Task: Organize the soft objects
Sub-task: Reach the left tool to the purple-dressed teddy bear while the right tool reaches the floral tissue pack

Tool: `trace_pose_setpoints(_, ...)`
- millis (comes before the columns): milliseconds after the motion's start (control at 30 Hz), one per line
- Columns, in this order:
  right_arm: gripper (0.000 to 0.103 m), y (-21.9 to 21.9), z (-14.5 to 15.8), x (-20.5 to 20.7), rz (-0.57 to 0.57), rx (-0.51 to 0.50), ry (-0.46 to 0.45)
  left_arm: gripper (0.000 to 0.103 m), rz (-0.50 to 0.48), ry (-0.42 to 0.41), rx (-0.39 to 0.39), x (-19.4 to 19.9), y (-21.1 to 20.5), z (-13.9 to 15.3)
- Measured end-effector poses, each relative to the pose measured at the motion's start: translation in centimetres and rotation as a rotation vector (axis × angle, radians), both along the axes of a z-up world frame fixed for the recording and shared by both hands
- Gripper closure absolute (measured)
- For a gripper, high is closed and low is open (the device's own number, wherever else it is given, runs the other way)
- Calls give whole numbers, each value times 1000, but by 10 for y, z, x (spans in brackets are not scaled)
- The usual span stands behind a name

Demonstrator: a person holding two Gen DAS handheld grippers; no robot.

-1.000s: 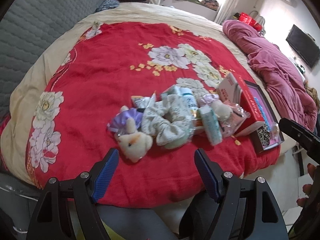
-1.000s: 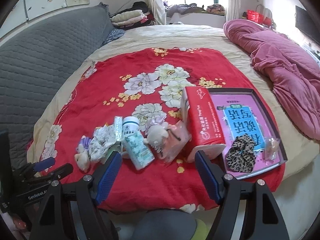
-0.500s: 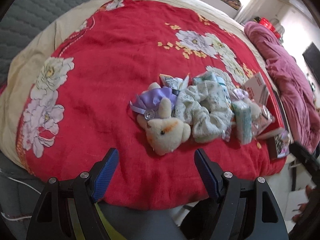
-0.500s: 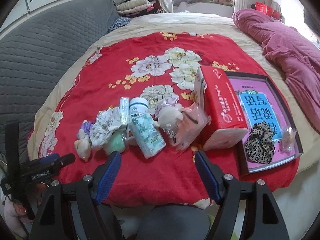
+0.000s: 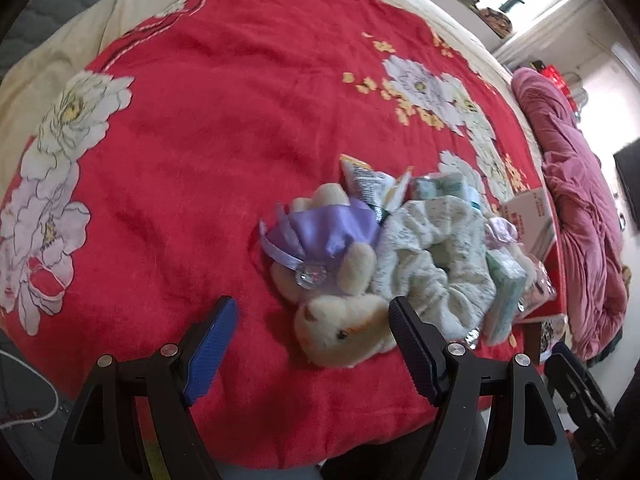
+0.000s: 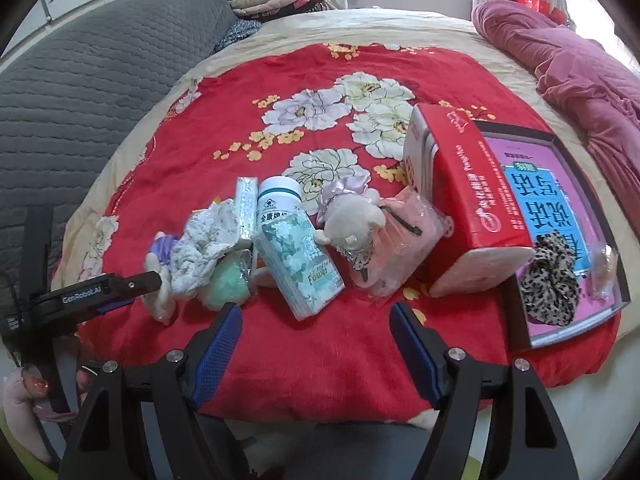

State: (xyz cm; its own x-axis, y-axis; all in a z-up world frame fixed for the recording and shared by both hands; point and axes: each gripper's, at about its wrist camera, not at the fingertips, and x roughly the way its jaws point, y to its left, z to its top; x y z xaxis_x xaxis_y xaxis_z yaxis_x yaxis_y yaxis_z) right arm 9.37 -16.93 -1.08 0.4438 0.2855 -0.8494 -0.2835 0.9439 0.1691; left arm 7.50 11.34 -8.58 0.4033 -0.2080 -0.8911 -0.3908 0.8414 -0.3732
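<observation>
A cream plush bunny in a purple dress (image 5: 340, 280) lies at the near left end of a pile on the red flowered blanket (image 5: 200, 120). My left gripper (image 5: 312, 344) is open, its right finger beside the bunny's head. The left gripper also shows in the right wrist view (image 6: 132, 286). A pale floral scrunchie (image 5: 436, 252) lies right of the bunny. My right gripper (image 6: 316, 344) is open and empty in front of a tissue pack (image 6: 302, 260). A grey plush toy (image 6: 352, 224) and a pink bagged item (image 6: 404, 236) lie further right. A leopard scrunchie (image 6: 552, 280) sits in a dark tray (image 6: 576, 332).
A pill bottle (image 6: 278, 200), a tube (image 5: 364, 178) and a red box (image 6: 460, 184) sit in the row. A pink quilt (image 6: 580, 68) lies at the far right. A grey headboard (image 6: 80, 80) stands left. The bed's near edge drops just below both grippers.
My left gripper has moved down and forward to the plush bunny, which now lies at its fingers. My right gripper has moved closer to the pile.
</observation>
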Motion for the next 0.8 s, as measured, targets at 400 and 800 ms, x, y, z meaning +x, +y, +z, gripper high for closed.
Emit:
trace_pose_setpoints(400, 28, 28, -40, 24, 27, -112, -6, 24, 6, 4, -61, 6, 6, -14)
trace_pose_setpoints(800, 70, 35, -59, 37, 36, -108, -18, 24, 28, 1, -115, 6, 15, -23)
